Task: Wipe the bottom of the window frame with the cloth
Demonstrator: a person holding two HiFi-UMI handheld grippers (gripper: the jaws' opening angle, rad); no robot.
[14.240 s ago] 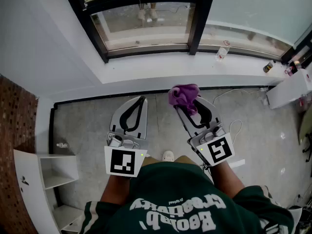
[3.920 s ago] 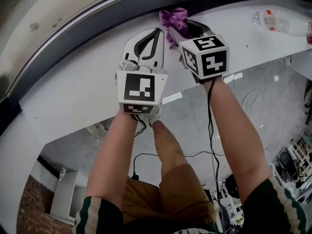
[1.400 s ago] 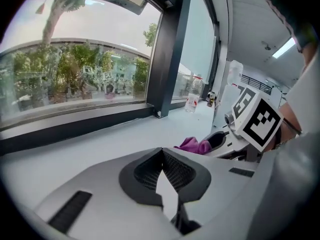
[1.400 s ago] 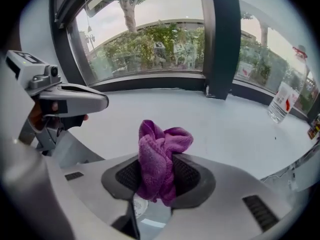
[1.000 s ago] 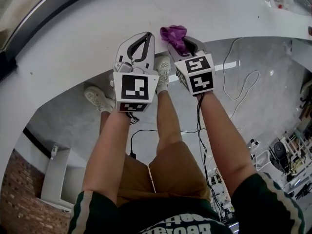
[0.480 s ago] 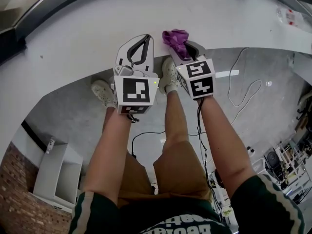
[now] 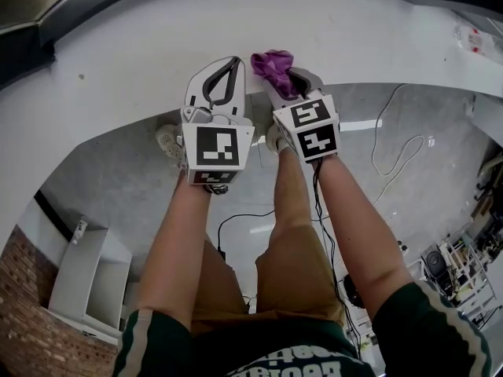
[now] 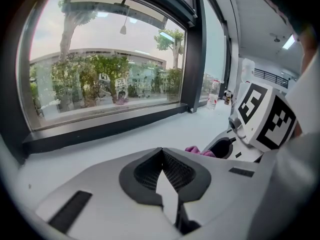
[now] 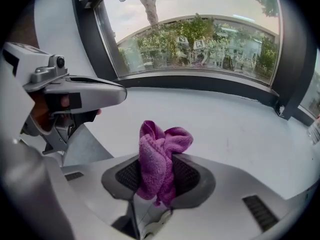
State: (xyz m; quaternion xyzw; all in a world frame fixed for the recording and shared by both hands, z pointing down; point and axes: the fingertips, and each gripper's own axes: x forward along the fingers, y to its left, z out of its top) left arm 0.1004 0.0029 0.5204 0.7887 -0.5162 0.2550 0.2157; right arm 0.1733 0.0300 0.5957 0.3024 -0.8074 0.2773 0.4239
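Right gripper view: my right gripper (image 9: 159,184) clamped the cloth (image 9: 162,144) at centre (left gripper (image 8: 161,156) closed, empty); even strokes along the upper window frame (image 9: 200,81) seemed wisest.

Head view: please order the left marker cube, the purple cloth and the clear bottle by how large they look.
1. left marker cube, nearest the camera
2. purple cloth
3. clear bottle, farthest, so true size unsure
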